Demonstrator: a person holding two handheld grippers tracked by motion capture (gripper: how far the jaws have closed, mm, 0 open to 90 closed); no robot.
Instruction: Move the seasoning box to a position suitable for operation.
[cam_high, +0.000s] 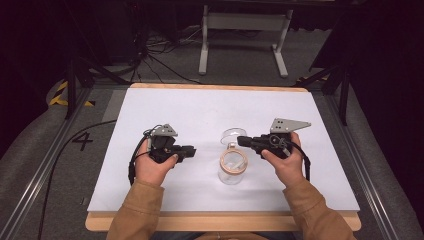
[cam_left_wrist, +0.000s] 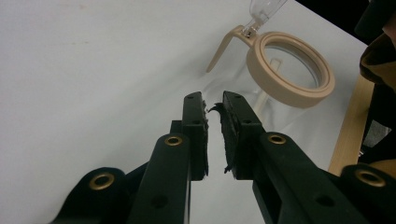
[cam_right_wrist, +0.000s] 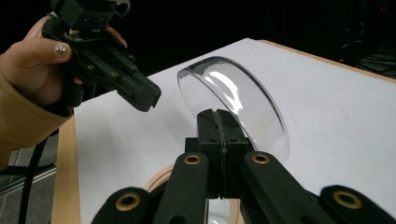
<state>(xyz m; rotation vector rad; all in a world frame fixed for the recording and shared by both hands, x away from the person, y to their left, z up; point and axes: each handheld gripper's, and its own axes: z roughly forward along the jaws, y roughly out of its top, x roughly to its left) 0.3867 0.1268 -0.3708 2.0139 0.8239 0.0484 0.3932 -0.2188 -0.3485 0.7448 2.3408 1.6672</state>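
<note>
Holding two grippers, one per hand, you work at one clear jar (cam_high: 231, 167) with a tan rim ring (cam_high: 233, 161), low centre of the high view. Your left gripper (cam_high: 191, 151) sits lower left of centre, jaws a narrow gap apart with nothing between them, tips aimed at the jar but apart from it. Your right gripper (cam_high: 241, 141) is right of centre, jaws pressed together at the jar's hinged clear lid (cam_right_wrist: 233, 100); you cannot tell whether the lid edge is pinched between them. In the right gripper view the lid stands open, a clear dome just past the jaw tips, with your left hand (cam_right_wrist: 28, 70) at upper left. In the left gripper view the tan ring lies at upper right, a tan latch arm (cam_left_wrist: 223, 48) sticking out from it. One white tabletop (cam_high: 200, 107) with wooden edging. Beyond it, top of the high view: grey floor, black cables (cam_high: 155, 57), one white stand (cam_high: 245, 35), dark surroundings.
</note>
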